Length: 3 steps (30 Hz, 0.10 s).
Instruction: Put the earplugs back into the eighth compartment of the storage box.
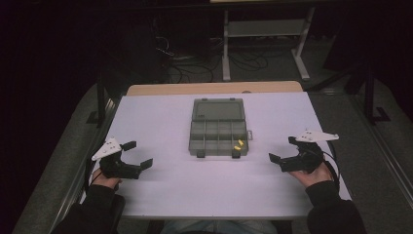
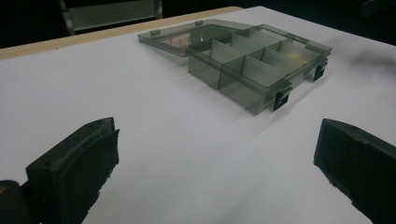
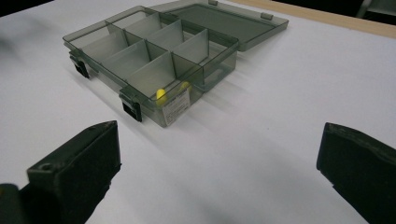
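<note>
The left gripper (image 1: 136, 155) rests on the counter (image 1: 160, 190) with jaws spread wide, holding nothing, well apart from the box (image 1: 216, 127). The box sits mid-counter, lid (image 1: 217, 110) folded back flat, with two yellow pieces (image 1: 239, 144) in its near right compartment. The right gripper (image 1: 281, 150) is likewise wide and empty, near the box's right side. This looks like a pause between steps; next, probably, the lid must be swung shut, or the pieces pinched from above.
</note>
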### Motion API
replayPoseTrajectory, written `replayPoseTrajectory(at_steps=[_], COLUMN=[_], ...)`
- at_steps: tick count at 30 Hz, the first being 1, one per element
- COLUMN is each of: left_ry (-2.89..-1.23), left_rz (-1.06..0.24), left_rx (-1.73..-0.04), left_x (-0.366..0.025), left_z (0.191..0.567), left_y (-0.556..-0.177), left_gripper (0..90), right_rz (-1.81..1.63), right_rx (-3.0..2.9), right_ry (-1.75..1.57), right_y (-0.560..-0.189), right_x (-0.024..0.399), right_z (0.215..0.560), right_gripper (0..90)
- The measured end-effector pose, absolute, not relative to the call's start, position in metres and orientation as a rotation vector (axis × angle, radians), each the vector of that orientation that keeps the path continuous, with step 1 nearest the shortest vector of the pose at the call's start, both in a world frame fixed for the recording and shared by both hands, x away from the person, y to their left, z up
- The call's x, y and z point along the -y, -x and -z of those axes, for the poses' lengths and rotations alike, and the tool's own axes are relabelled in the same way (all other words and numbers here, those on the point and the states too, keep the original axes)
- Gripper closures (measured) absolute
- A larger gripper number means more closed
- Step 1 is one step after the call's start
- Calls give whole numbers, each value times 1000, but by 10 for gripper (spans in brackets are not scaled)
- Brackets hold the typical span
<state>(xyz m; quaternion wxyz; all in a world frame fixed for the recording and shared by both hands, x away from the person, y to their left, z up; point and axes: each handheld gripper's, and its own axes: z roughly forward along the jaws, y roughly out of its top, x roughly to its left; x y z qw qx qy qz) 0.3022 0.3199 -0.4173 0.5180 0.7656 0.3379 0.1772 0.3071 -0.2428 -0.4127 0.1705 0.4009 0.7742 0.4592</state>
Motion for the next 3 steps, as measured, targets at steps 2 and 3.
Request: replayPoseTrajectory(at_steps=[2,3], left_ry=[-1837,-1837], left_rz=[-425,-425], left_rx=[-810,-810], left_x=[-320,-320], left_z=[417,417], left_y=[-302,-302], left_gripper=[0,0], right_rz=[-1297,-1299], right_rx=[-2208,-2216], right_ry=[-1136,-1135], right_y=[-307,-306], right_x=[244,244], right_z=[415,416], right_gripper=[0,0])
